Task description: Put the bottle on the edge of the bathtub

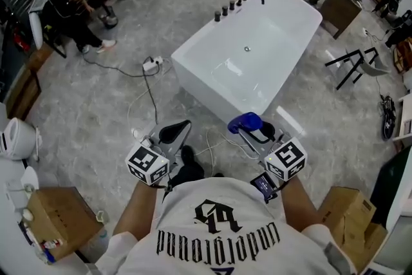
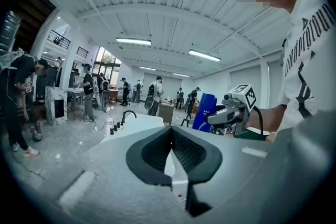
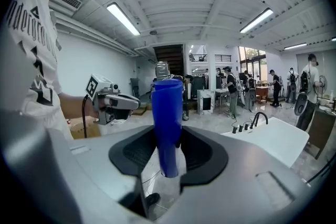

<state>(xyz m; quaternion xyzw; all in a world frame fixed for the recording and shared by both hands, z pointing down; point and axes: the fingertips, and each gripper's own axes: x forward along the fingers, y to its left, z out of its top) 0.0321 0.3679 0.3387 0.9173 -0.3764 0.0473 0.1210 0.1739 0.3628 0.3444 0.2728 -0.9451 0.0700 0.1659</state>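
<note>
The blue bottle [image 3: 167, 123] stands upright between the pads of your right tool [image 3: 168, 147], which is clamped on its lower part. From the head view you are holding it above the grey floor [image 1: 116, 100], close to the near corner of the white bathtub [image 1: 193, 42] and not on its edge. Your left tool [image 2: 170, 136] is level with the right one, near it, with its jaws together and nothing between them.
</note>
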